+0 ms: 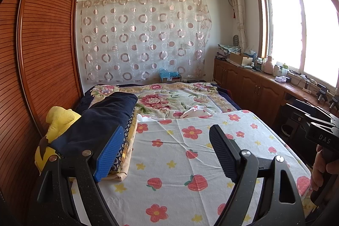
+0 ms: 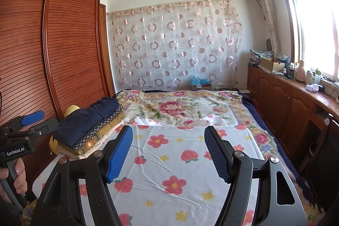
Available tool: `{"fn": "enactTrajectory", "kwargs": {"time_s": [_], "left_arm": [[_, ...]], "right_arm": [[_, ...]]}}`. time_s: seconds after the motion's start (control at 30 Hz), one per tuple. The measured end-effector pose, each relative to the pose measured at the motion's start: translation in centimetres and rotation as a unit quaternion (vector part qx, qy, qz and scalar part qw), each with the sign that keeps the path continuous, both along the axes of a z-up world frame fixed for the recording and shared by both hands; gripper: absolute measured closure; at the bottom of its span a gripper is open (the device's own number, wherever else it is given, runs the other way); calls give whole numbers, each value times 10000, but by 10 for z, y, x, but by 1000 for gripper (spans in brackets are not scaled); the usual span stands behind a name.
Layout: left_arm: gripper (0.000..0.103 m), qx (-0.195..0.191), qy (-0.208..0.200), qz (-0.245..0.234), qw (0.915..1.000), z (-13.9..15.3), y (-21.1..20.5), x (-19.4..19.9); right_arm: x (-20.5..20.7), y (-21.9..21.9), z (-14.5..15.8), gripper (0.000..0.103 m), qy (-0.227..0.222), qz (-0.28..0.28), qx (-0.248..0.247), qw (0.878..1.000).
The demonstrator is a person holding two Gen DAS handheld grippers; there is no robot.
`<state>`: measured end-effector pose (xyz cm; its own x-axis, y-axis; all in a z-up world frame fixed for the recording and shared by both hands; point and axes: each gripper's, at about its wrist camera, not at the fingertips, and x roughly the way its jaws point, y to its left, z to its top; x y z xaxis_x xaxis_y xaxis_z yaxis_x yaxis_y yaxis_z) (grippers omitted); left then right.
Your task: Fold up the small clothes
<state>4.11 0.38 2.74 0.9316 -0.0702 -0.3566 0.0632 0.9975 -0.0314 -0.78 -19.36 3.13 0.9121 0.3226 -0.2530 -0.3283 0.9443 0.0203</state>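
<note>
Both grippers hover over bed, nothing held. Left gripper [image 1: 167, 154] jaws spread, empty; right gripper [image 2: 168, 154] jaws spread, empty.

Folded stack [image 2: 91, 128], navy piece on top, sits left of centre in right-wrist view, at bed's left edge beside wardrobe [image 2: 63, 46]. In left-wrist view it lies just behind left blue pad [image 1: 109, 154], so left gripper is nearer.

Unfolded small garment [image 1: 196, 112], pale, lies mid-frame, ahead of both grippers, just past flower-print sheet [image 1: 190, 162]. Long axis looks roughly left-right; shape unclear.

Judgement: next move is forward reach, both grippers.
</note>
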Motion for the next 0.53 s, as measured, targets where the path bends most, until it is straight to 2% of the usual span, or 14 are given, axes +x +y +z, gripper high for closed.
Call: {"fn": "enactTrajectory", "kwargs": {"time_s": [0.53], "left_arm": [[20,2,5,-2,10000,0,-1,0]], "right_arm": [[2,-7,-1,31,23,53,-13,10000]]}}
